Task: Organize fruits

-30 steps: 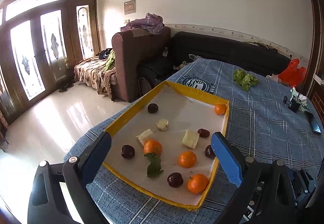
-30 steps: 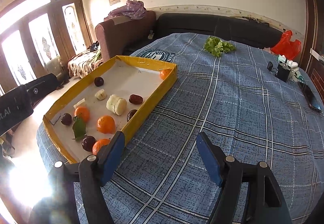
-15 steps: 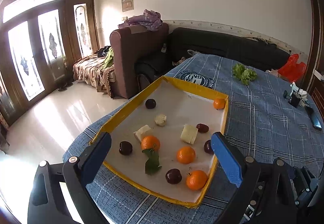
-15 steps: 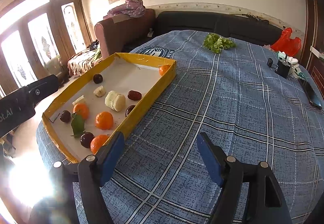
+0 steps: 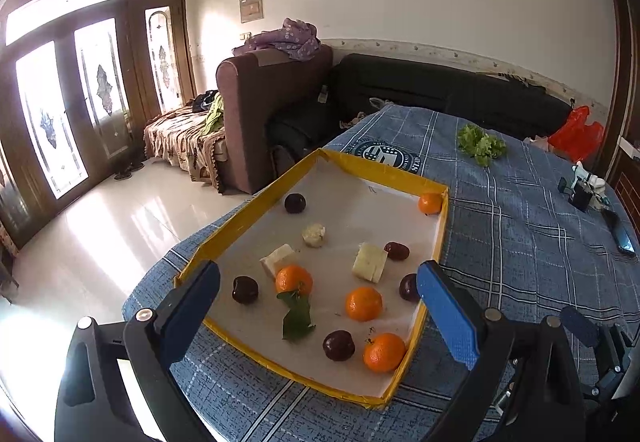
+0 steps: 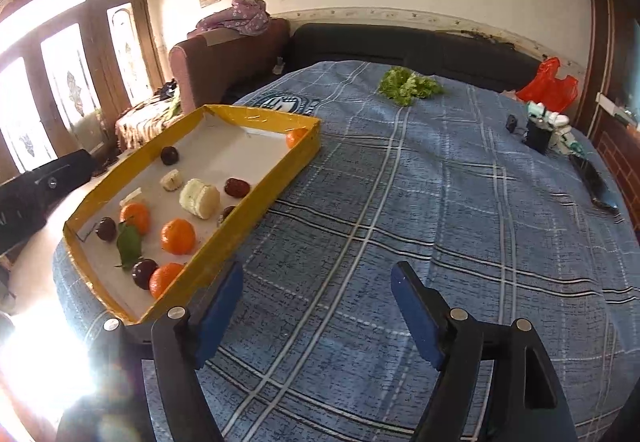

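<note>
A yellow-walled tray with a white floor sits on the blue checked tablecloth; it also shows in the right wrist view. In it lie several oranges, one with a green leaf, one in the far corner, several dark plums, a red date and pale banana pieces. My left gripper is open and empty, held above the tray's near end. My right gripper is open and empty over the cloth, right of the tray.
A bunch of green lettuce lies on the far part of the table. A red plastic bag, a small black holder and a dark phone-like object sit along the right edge. Sofas stand beyond the table.
Both grippers have drawn back and risen a little, so the tray sits lower and farther in both views. Nothing was grasped or moved.
</note>
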A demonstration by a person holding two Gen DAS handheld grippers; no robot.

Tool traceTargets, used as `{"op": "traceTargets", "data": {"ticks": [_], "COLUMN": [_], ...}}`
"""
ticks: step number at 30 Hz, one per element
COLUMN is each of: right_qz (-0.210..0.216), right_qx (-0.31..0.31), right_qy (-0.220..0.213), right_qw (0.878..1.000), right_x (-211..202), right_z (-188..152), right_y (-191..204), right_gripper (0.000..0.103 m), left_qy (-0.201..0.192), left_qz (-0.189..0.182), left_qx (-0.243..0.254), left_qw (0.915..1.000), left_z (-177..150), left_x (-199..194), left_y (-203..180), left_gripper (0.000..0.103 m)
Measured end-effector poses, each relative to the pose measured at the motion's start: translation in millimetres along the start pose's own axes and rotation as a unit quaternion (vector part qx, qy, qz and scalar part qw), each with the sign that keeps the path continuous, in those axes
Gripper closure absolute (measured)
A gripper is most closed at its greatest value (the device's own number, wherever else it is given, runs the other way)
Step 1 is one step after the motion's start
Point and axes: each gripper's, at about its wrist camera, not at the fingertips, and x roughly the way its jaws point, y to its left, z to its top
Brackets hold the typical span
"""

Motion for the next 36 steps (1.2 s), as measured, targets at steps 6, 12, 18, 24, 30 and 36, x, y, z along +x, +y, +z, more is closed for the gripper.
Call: {"op": "traceTargets", "data": {"ticks": [6, 12, 18, 24, 30, 36], "right_qz": [-0.04, -0.043, -0.046, -0.05, -0.053, -0.052], "right_qx": [-0.009, -0.007, -0.006, -0.008, -0.013, -0.017], "right_qy": [-0.015, -0.015, -0.014, -0.013, -0.018, -0.026], "right_qw": [0.999, 0.999, 0.999, 0.999, 0.998, 0.998], "right_x": [-8, -9, -8, -8, -9, -13], "right_z": [2, 2, 2, 0, 0, 0], "right_y": [-3, -7, -9, -9, -6, -2], "right_gripper": [0.016, 0.016, 0.016, 0.015, 0.015, 0.014], "left_qy": [0.002, 0.002, 0.002, -0.002, -0.026, -0.03], "left_qz": [0.001, -0.001, 0.001, 0.005, 0.017, 0.018], "left_qx": [0.006, 0.014, 0.014, 0.012, 0.006, -0.002], "left_qw": [1.0, 0.9999, 0.9999, 0.9999, 0.9995, 0.9994], "left_z": [-2, -5, -5, -5, -5, -6], "left_x": [1, 0, 0, -2, -10, -11], "left_y": [-5, -11, -14, -16, -11, -5], "left_gripper": [0.004, 0.004, 0.004, 0.004, 0.004, 0.004]}}
